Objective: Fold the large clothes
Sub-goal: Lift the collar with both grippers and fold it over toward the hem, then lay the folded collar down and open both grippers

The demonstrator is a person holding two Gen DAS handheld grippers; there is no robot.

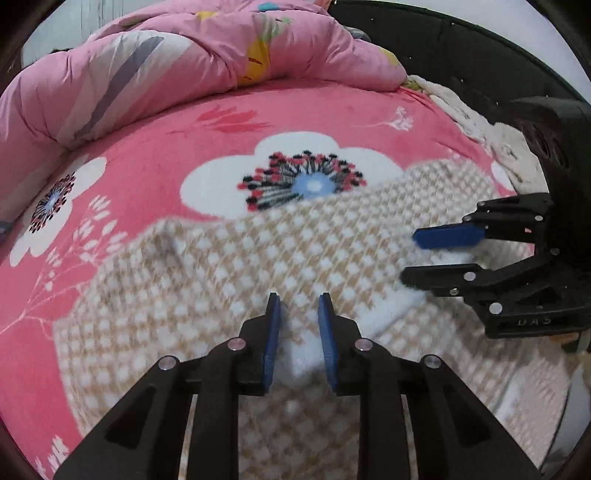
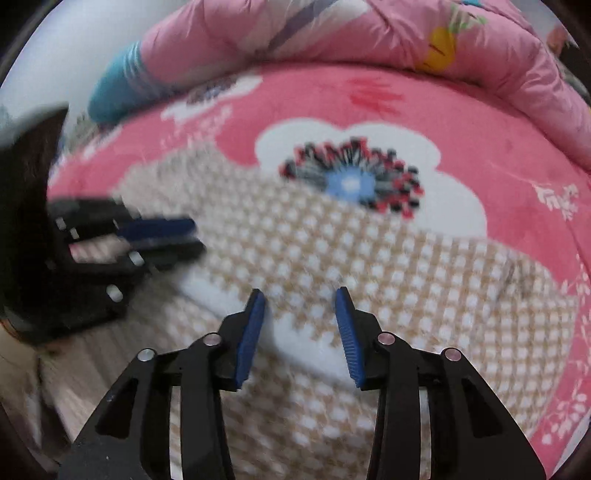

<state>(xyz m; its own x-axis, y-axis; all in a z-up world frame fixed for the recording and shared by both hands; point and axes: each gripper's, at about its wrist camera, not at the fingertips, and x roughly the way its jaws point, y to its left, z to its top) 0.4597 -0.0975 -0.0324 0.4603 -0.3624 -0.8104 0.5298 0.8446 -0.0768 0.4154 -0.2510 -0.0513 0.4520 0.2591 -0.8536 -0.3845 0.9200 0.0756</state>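
A beige-and-white checked fleece garment [image 1: 221, 277] [image 2: 406, 277] lies spread on the pink flowered blanket [image 1: 147, 158] [image 2: 517, 229]. Its thick white hem [image 1: 388, 314] [image 2: 221, 299] is folded over on top and runs across both views. My left gripper [image 1: 299, 299] [image 2: 197, 236] points down at it with its jaws narrowly apart. The white hem fills the gap between its pads. To the right, my right gripper [image 2: 301, 295] [image 1: 409, 256] has wider jaws, and the thick hem is bunched between its blue pads [image 2: 251, 332]. Both views are blurred.
A puffy pink quilt [image 1: 184, 55] [image 2: 369, 33] is heaped along the far side of the bed. A teal striped cloth [image 2: 118, 85] lies at the far left of the right wrist view. A white fluffy cloth [image 1: 480, 125] and a dark bed frame [image 1: 461, 48] border the right side.
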